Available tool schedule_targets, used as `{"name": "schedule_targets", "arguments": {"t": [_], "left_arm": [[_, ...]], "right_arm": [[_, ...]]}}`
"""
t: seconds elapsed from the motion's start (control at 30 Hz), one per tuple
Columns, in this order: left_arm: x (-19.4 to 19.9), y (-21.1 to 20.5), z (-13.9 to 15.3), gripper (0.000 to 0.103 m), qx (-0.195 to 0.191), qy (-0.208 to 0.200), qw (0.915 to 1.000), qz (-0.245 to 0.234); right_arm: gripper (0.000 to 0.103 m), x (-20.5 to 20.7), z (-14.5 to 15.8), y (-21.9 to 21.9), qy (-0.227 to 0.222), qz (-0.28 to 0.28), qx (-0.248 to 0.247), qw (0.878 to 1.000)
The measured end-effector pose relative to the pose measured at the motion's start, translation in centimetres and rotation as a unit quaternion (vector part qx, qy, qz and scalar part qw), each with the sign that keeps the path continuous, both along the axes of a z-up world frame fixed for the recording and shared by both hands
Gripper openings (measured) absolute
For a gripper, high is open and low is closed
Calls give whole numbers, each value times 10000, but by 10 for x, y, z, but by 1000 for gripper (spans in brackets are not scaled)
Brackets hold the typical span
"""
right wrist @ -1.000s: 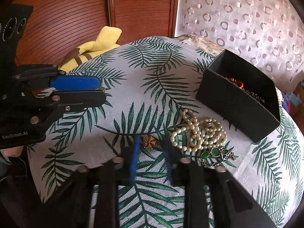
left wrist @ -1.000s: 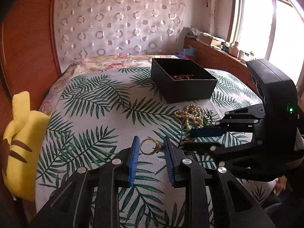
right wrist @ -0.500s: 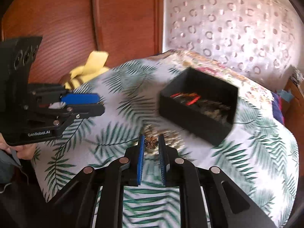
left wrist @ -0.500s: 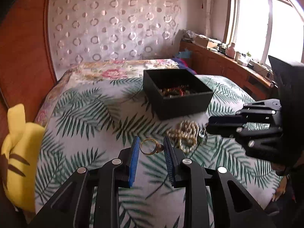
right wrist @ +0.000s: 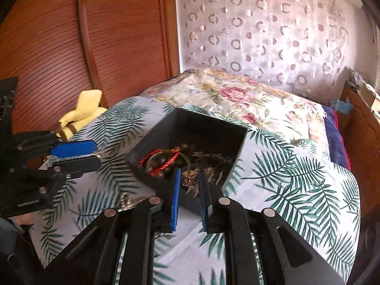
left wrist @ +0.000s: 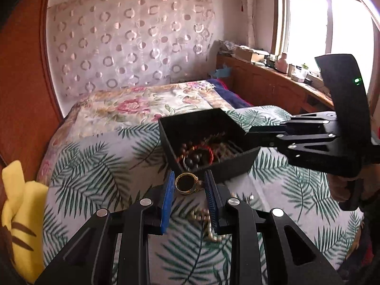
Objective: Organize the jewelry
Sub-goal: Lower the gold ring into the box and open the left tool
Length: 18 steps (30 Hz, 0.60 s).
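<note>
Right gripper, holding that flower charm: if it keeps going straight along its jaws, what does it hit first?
Most likely the black box: the right gripper with the flower charm sits at its near wall, aimed at the beads inside. Depth is unclear; it may already clear the rim.

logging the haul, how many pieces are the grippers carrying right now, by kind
gold ring with dark centre, in the left gripper: 1
bronze flower-shaped brooch, in the right gripper: 1
total: 2
</note>
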<state>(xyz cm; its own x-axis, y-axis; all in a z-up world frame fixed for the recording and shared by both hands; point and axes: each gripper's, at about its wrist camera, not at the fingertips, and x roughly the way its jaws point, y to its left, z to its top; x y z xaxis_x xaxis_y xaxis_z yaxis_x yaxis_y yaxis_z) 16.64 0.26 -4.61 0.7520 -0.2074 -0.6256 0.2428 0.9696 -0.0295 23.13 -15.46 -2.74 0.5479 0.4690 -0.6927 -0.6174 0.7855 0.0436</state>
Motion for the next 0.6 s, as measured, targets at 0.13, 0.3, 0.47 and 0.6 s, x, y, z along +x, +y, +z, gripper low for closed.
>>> {"name": "schedule_targets", "arguments": {"t": [0.13, 0.3, 0.47, 0.6], "left_arm": [[17, -2, 5, 24, -7, 30, 10000, 27], [36, -4, 10, 24, -28, 60, 10000, 29], [49, -9, 11, 24, -3, 108, 9999, 37], [57, -15, 8, 24, 34, 144, 9999, 25]], "right_arm": [[17, 16, -1, -1, 81, -82, 19, 9999], [17, 26, 3, -2, 206, -136, 205, 9995], [25, 29, 8, -5, 184, -170, 236, 9994], [25, 27, 8, -9, 160, -205, 217, 9994]]}}
